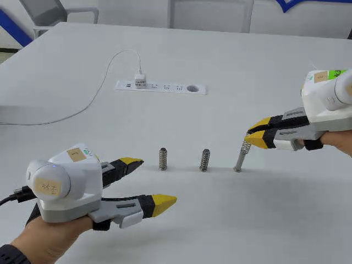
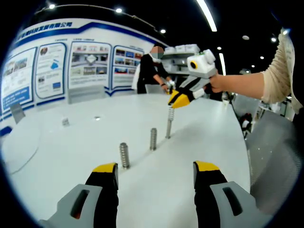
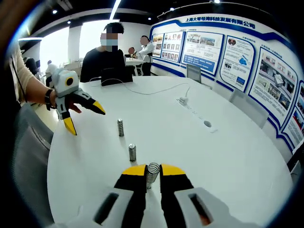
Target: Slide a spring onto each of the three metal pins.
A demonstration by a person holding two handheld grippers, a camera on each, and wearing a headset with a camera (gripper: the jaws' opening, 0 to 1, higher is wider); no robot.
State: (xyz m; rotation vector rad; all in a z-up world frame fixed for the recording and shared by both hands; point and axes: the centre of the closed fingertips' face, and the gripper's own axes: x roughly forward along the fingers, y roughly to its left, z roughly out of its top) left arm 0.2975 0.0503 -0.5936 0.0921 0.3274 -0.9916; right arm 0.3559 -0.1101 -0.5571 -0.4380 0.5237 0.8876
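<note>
Three metal pins stand in a row on the white table (image 1: pixel 231 220). The left pin (image 1: pixel 163 159) and the middle pin (image 1: pixel 204 160) each wear a spring. The third pin (image 1: pixel 239 162) leans right, and a spring (image 1: pixel 246 146) sits over its top end. My right gripper (image 1: pixel 253 135) is shut on that spring (image 3: pixel 153 172), which shows between its yellow tips in the right gripper view (image 3: pixel 153 170). My left gripper (image 1: pixel 149 182) is open and holds nothing, in front of and left of the pins (image 2: pixel 153 138). The left gripper view shows its own tips (image 2: pixel 155 167) wide apart.
A white power strip (image 1: pixel 161 86) with a plugged charger (image 1: pixel 140 81) and a cable running left lies behind the pins. Chairs (image 1: pixel 47 11) stand at the table's far edge. People (image 3: pixel 108 57) sit and stand beyond the table.
</note>
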